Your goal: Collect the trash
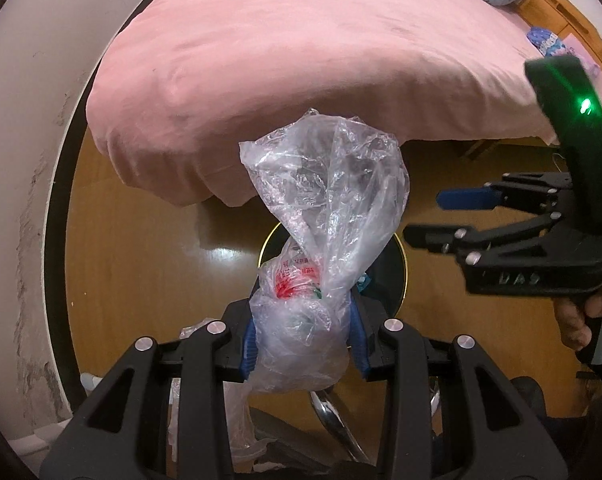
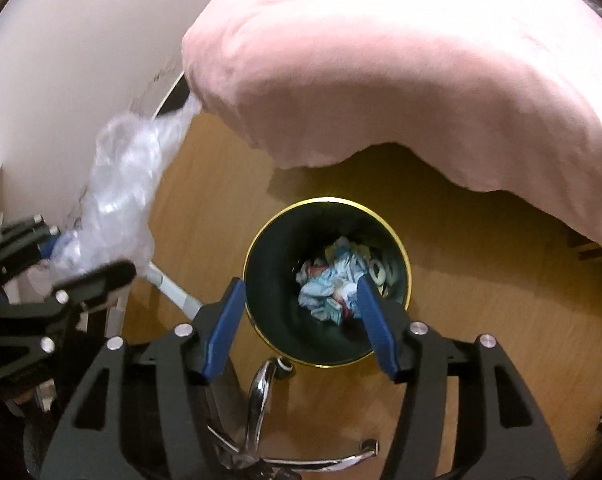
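Below my left gripper (image 1: 305,338), partly masked by what it carries, sits the dark bin (image 1: 397,280) with the gold rim, and that is the relation my next move turns on. The blue pads are clamped on a crumpled clear plastic bag (image 1: 321,216) near its knotted lower end; red print shows through the film just above the pinch. The bag's long axis runs away from the fingers, up the left wrist picture towards the pink bedspread (image 1: 301,60), so most of its bulk stands beyond the pads.

My right gripper (image 2: 301,320) looks straight down into the bin (image 2: 329,208), fingers apart with nothing between them, framing the crumpled paper and wrappers (image 2: 341,284) lying at the bottom. From that camera the bag (image 2: 121,184) and the left gripper (image 2: 57,252) sit off to the left of the rim, over wooden floor (image 2: 481,320) rather than over the opening. I judge the left hand must shift towards the bin mouth before letting go. The right is closer to the bin, yet it is empty.

Hard to read: the bag hides most of the bin from the left camera, so I cannot tell how far off centre it hangs. What is inside the bag is unclear. Chrome chair legs (image 2: 261,392) crowd the near edge of both views.
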Available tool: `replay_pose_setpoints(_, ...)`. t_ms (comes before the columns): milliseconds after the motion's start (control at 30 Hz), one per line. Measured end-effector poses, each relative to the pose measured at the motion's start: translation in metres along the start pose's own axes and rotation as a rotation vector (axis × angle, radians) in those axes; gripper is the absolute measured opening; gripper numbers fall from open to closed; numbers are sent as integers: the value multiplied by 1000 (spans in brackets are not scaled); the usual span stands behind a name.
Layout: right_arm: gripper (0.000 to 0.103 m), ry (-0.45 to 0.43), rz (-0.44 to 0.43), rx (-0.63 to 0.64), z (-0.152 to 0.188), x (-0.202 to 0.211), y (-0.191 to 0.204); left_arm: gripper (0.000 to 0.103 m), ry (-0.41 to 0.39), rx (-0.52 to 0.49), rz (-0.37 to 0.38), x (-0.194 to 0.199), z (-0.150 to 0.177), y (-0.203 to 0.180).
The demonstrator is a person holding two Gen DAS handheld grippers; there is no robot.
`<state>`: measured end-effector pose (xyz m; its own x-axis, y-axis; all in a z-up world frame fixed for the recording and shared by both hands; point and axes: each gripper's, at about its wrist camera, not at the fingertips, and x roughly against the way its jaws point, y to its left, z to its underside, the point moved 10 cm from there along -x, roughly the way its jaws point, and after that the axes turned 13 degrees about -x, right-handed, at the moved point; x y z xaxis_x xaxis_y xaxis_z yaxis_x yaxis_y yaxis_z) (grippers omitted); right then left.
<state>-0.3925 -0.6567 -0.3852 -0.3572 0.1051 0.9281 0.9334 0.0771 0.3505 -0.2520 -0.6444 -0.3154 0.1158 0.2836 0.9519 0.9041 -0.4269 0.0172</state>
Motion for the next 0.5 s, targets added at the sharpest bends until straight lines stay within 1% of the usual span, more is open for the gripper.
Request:
replay_pose_setpoints(33,58,-34,6,-24,-6,8,-5,36,-5,-3,0,1,-1,-1)
replay_pose_setpoints(133,60,-96,1,-77,-17,25,-15,37,-20,-16,4,4,-7,-5)
replay_pose_setpoints(200,61,-134,-1,-98,-25,36,-19,41,-27,-41,-4,9,-11,-11)
replay_pose_setpoints(233,62,-156,-3,-105,-28,44,-21,48,-30,-52,-11,11,-13,-13)
replay_pose_setpoints(267,62,-168,-3,-107,-30,49,-21,60,-33,-65,-22,13,-15,-15)
replay_pose_setpoints(333,64,-204,-1,-110,-35,61,-21,72,-47,-97,-64,20,-21,-19)
replay_pose_setpoints(367,66,-234,3,-112,-37,69,-21,76,-53,-112,-77,22,-23,-21)
replay_pose_setpoints(433,75,-270,6,-103,-40,81,-16,81,-71,-146,-94,29,-28,-27)
replay_pose_setpoints(500,76,-287,0,-85,-40,91,-9,85,-85,-166,-109,36,-31,-32)
